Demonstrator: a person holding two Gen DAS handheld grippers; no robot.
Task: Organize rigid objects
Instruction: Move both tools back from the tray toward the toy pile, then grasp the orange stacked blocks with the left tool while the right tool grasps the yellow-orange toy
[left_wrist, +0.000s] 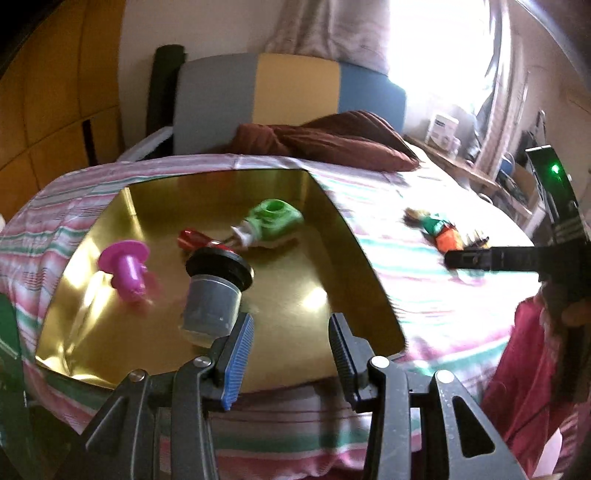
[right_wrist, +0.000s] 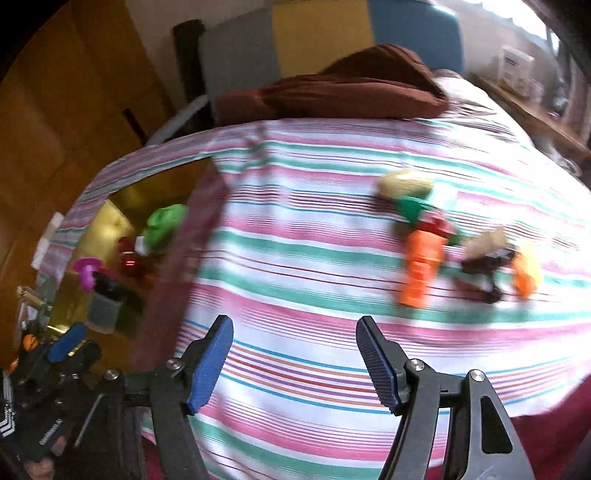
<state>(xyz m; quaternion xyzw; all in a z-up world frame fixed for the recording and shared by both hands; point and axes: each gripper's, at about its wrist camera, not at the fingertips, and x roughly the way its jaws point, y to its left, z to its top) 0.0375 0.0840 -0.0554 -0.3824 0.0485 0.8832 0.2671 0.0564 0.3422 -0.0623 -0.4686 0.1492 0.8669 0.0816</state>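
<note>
One grey cylinder (left_wrist: 214, 295) (black cap (left_wrist: 220, 266) up), leaning back, gold tray (left_wrist: 295, 295)

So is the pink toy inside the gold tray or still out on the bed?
Inside. The pink toy lies on the gold tray, beside the grey jar; other toys remain on the striped sheet.

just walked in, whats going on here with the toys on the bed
A person is sorting small toys into a gold tray on a striped sheet. The left claw is open over the tray beside a grey cup. The right claw is open and empty, short of the orange toy.
</note>
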